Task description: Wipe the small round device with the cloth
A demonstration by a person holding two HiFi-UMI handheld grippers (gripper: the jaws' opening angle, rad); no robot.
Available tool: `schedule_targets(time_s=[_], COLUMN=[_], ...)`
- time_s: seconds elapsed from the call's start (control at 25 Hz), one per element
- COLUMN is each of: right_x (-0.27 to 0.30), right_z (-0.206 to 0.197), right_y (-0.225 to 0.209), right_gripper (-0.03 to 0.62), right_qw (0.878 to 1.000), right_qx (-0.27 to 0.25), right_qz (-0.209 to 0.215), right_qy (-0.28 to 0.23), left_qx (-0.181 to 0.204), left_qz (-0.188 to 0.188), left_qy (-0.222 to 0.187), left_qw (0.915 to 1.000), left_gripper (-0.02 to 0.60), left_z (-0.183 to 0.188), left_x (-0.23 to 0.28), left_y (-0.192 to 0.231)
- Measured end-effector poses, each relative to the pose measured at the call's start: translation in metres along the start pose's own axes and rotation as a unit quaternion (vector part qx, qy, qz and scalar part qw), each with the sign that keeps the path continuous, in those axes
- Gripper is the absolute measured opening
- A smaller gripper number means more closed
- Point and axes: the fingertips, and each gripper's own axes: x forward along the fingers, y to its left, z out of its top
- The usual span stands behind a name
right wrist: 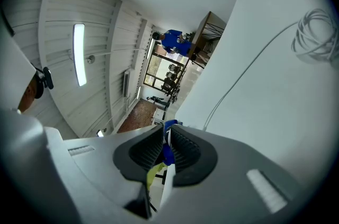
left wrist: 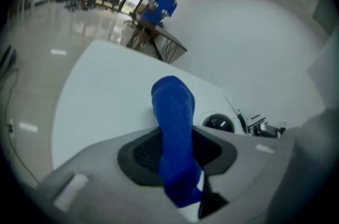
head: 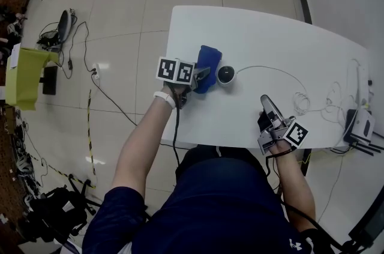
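Your left gripper [head: 203, 75] clamps the cloth [head: 208, 62] just beside the small round device [head: 225, 74], ready for wiping; your right gripper [head: 266, 104], nearly closed, holds nothing.

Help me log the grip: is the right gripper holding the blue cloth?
No, the blue cloth sits clamped between the left gripper's jaws.

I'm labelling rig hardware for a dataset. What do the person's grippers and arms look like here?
Both the left gripper and right gripper have grey bodies, black ribbed pads and a cube of black-and-white square markers. A black cable trails from the left one. The person wears a dark navy short-sleeved shirt and a white wristband on the left wrist.
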Motion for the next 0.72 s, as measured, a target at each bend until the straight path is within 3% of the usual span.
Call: schedule_targets(time_s=[0.12, 0.2, 0.28, 0.32, 0.36, 0.44, 0.64, 0.72], right_x=[-0.003, -0.006, -0.008, -0.009, -0.011, -0.014, -0.019, -0.017], right_z=[-0.001, -0.004, -0.007, -0.009, -0.011, -0.013, -0.010, -0.010], right_y=[0.001, 0.002, 0.006, 0.007, 0.007, 0.008, 0.025, 0.042], right_gripper=[0.048, 0.048, 0.048, 0.048, 0.048, 0.048, 0.056, 0.189], right_qw=[1.000, 1.000, 1.000, 1.000, 1.000, 1.000, 0.999, 0.995], right_qx=[-0.003, -0.003, -0.002, -0.002, -0.001, -0.003, -0.041, -0.068], right_qz=[0.004, 0.005, 0.008, 0.009, 0.009, 0.010, 0.033, 0.066], right_qy=[0.000, 0.001, 0.001, 0.001, 0.001, 0.000, 0.006, 0.023], left_qx=[0.117, 0.222, 0.322, 0.355, 0.373, 0.367, 0.244, 0.184], left_qz=[0.054, 0.083, 0.104, 0.105, 0.098, 0.068, -0.031, -0.098], left_qy=[-0.054, -0.069, -0.066, -0.059, -0.050, -0.035, -0.031, -0.052], left_qw=[0.9902, 0.9691, 0.9388, 0.9270, 0.9211, 0.9272, 0.9687, 0.9767], left_gripper=[0.147, 0.147, 0.147, 0.147, 0.147, 0.147, 0.147, 0.147], left_z=[0.030, 0.040, 0.039, 0.034, 0.026, 0.009, -0.024, -0.028], left_x=[-0.032, -0.045, -0.047, -0.044, -0.039, -0.026, -0.020, -0.028], left_y=[-0.045, -0.079, -0.106, -0.119, -0.131, -0.147, -0.177, -0.188])
